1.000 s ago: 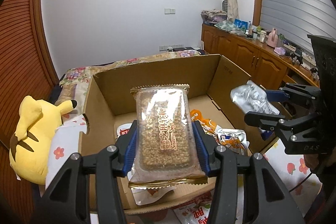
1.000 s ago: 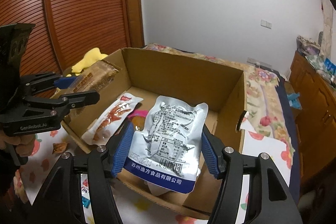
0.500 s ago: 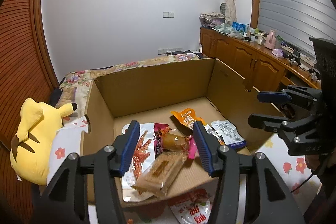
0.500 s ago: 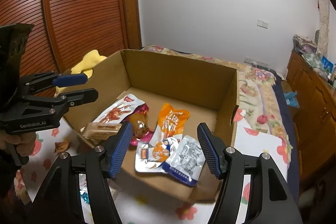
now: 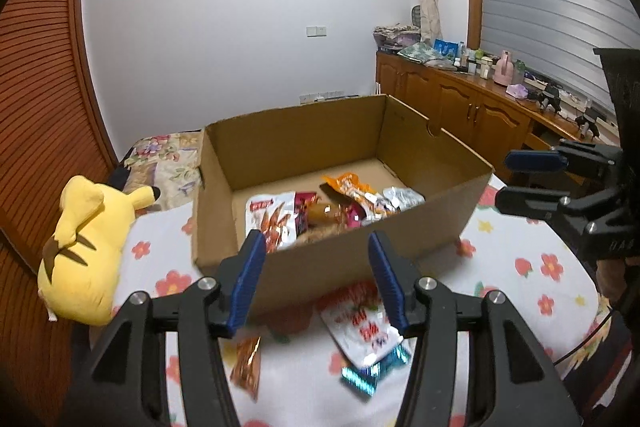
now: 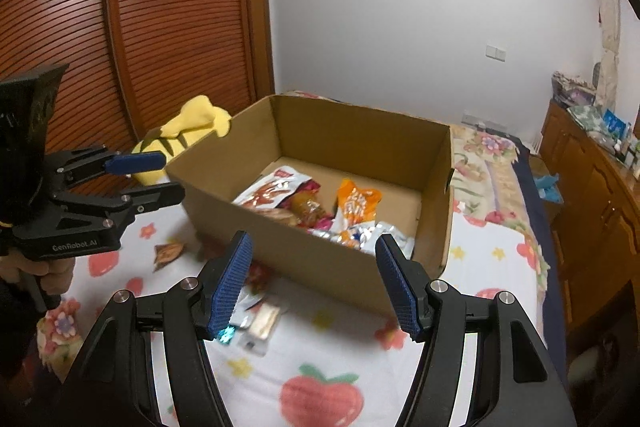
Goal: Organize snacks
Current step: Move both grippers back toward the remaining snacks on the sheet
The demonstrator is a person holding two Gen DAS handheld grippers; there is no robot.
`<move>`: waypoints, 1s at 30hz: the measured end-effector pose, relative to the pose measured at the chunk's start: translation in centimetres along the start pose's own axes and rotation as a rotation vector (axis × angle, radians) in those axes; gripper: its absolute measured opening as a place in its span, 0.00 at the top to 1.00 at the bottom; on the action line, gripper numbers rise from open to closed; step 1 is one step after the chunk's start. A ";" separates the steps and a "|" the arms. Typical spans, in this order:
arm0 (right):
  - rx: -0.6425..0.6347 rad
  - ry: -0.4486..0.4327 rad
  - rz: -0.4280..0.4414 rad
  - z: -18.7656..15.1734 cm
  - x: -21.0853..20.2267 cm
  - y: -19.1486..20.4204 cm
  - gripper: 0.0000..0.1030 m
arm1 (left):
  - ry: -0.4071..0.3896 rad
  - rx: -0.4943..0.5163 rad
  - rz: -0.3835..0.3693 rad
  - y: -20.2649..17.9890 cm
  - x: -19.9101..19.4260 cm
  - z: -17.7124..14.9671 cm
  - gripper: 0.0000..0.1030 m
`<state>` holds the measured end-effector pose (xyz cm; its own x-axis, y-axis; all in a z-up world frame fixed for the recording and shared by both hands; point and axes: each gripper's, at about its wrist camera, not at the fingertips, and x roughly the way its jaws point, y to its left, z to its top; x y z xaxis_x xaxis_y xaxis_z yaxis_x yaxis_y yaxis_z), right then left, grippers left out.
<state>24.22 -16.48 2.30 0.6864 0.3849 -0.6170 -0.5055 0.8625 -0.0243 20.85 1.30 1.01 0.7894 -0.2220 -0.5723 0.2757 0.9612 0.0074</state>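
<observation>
Both grippers, left (image 5: pixel 316 275) and right (image 6: pixel 314 281), jaws apart and empty, hover before the cardboard box (image 5: pixel 420 239), positioned over loose snack packets (image 5: pixel 360 331) on the bed.

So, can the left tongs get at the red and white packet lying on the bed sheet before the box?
Probably yes: the left tongs are open and empty, and the red and white packet lies uncovered just below them, outside the cardboard box.

Matt cardboard box (image 5: pixel 340 267), glossy foil packets (image 5: pixel 362 333)
</observation>
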 end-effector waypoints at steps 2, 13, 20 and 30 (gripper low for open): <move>0.002 -0.001 0.000 -0.4 -0.7 0.5 0.36 | 0.004 -0.005 0.000 0.2 -0.9 -0.9 0.48; 0.045 0.026 -0.017 -3.2 -2.5 2.1 0.36 | 0.039 -0.053 -0.004 0.9 -3.2 -5.1 0.48; 0.022 0.041 -0.017 -4.4 -3.4 2.8 0.36 | 0.072 -0.051 0.001 1.1 -2.9 -7.6 0.48; 0.021 0.126 0.044 -6.3 1.0 3.9 0.62 | 0.123 -0.065 -0.024 0.8 -1.7 -10.7 0.48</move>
<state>19.62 -14.79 -3.34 0.5920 0.3789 -0.7113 -0.5212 0.8532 0.0207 13.91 4.16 -6.78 0.7086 -0.2269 -0.6681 0.2543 0.9654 -0.0582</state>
